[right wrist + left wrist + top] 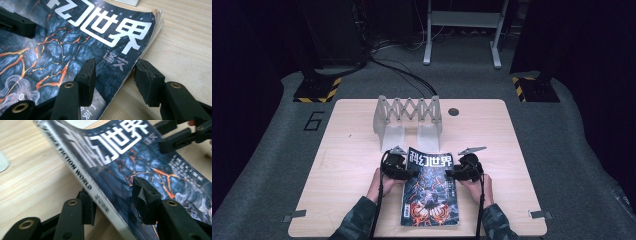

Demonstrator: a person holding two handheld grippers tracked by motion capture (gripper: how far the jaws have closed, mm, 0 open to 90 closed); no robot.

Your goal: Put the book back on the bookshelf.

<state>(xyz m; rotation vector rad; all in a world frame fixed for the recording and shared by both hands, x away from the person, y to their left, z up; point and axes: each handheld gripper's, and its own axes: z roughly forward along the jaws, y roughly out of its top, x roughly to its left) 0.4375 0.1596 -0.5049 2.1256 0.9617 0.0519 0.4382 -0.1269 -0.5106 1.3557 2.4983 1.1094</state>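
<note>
A magazine (432, 190) with a dark blue and orange cover and a white title lies on the wooden table (352, 150), near the front edge. My left gripper (412, 172) is at its spine. In the left gripper view, one jaw of the left gripper (113, 192) sits under the raised spine of the magazine (105, 152) and the other presses on the cover. My right gripper (451, 175) is at the opposite edge. In the right gripper view, the right gripper (116, 65) straddles the page edge of the magazine (75, 42), one jaw above the cover and one over bare wood, with a gap.
A grey folding rack (408, 120) stands upright just behind the magazine. A dark round grommet (454, 111) sits in the tabletop to its right. Small metal clips (293, 216) mark the front corners. Bare wood lies on both sides of the hands.
</note>
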